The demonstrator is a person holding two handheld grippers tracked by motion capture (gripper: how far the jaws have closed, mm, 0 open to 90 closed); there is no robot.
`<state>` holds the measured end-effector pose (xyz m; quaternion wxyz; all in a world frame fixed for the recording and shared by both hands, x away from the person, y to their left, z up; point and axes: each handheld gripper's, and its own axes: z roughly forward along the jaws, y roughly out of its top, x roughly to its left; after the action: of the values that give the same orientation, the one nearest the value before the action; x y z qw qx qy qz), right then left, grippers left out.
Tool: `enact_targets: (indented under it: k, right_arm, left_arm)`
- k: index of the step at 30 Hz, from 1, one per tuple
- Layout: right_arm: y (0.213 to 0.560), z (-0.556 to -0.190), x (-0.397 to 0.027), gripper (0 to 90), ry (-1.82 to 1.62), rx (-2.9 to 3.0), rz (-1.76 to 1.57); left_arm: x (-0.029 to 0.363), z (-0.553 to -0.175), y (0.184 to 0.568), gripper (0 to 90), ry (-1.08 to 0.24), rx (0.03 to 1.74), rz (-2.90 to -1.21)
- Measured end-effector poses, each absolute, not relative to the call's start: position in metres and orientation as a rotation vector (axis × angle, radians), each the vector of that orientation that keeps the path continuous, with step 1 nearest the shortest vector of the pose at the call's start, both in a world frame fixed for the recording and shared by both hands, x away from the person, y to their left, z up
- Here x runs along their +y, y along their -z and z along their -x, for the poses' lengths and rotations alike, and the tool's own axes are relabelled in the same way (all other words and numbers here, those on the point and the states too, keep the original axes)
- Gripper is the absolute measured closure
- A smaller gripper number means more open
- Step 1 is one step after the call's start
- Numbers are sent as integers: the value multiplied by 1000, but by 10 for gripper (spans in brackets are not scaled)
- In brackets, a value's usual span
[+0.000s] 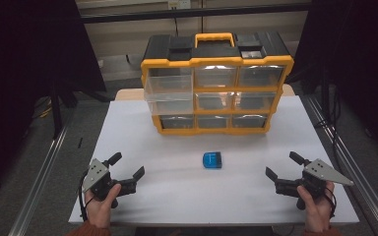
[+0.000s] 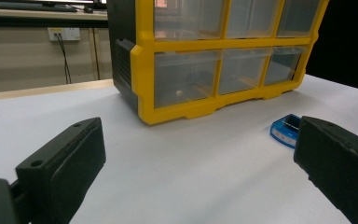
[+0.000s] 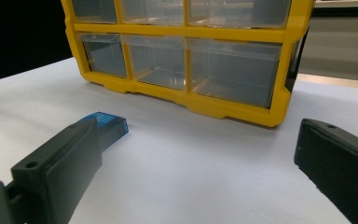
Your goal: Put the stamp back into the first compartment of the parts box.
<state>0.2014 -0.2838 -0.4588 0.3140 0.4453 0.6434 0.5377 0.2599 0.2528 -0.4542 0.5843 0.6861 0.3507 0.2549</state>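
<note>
Resting near front edge: left tool (image 1: 127, 166) and right tool (image 1: 281, 164), jaws apart, nothing clamped.
Between them: blue case (image 1: 211, 160) on bare white surface (image 1: 177, 191).
Behind: yellow drawer cabinet (image 1: 216, 83), well apart.

The organiser (image 1: 216, 83) is glossy yellow and black plastic with clear drawers. The small blue box (image 1: 211, 160) looks translucent plastic. The white bench (image 1: 177, 191) is matt and smooth.

Each black hand-held gripper (image 1: 128, 165) carries a grey triangular plate; rust-orange sleeves

Dim room: beige wall (image 2: 37, 60) with socket (image 2: 64, 33), black curtains (image 1: 24, 59), grey floor (image 1: 15, 162).
</note>
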Motion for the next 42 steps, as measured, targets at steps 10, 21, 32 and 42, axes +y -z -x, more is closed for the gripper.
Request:
enact_targets:
  k: [10, 21, 32, 42]
  right_arm:
    - [462, -205, -284, 2, -1404, 1725, -1191]
    - [461, -203, -278, 2, -1398, 1753, -1179]
    - [462, -206, -273, 2, -1408, 1777, -1161]
    - [462, -207, -271, 2, -1414, 1791, -1144]
  left_arm:
    - [249, -262, 456, 23, -572, 846, -1652]
    - [239, -255, 450, 32, -499, 784, -1718]
    - [226, -259, 446, 53, -461, 741, -1747]
    - [205, -267, 441, 55, -369, 647, -1790]
